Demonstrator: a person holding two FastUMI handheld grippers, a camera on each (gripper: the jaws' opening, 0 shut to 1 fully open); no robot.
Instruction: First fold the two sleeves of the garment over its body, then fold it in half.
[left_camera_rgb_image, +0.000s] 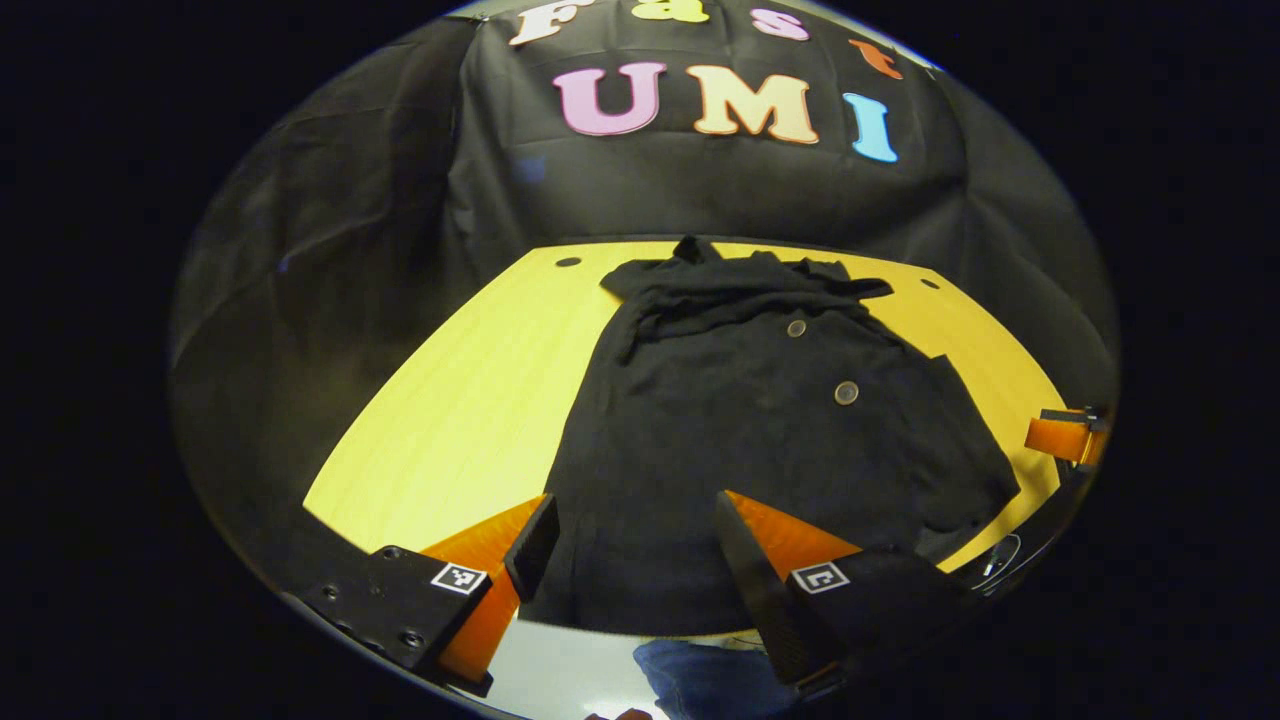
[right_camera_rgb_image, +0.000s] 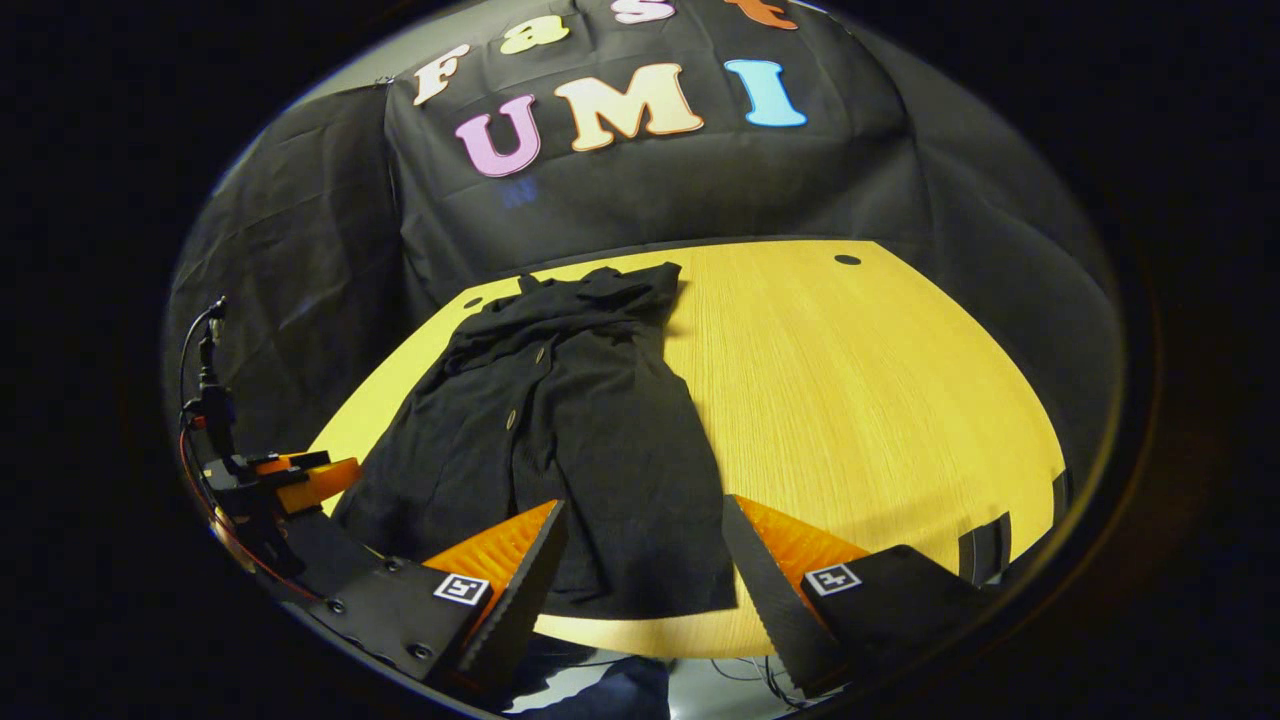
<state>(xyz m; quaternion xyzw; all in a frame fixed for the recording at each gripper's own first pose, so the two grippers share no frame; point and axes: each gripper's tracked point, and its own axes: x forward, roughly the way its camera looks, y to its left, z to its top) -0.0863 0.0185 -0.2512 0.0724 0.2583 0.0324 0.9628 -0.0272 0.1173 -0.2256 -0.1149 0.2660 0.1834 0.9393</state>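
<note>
A black buttoned fabric garment (left_camera_rgb_image: 760, 420) is laid flat on a yellow wood-grain table (left_camera_rgb_image: 470, 400), its collar end bunched toward the far edge and its hem toward the near edge. In the left gripper view, the left gripper (left_camera_rgb_image: 630, 555) is held above the hem, with the jaws spread wide and nothing gripped between them; the cloth is seen through the gap. In the right gripper view, the right gripper (right_camera_rgb_image: 645, 560) is likewise held over the garment's (right_camera_rgb_image: 560, 440) near hem, jaws wide apart and empty. A broad stretch of bare table (right_camera_rgb_image: 880, 400) is left open beside the garment in that view, and a narrower strip is seen beside it in the left gripper view. Both grippers are poised low by the near edge, pointed toward the far wall.
</note>
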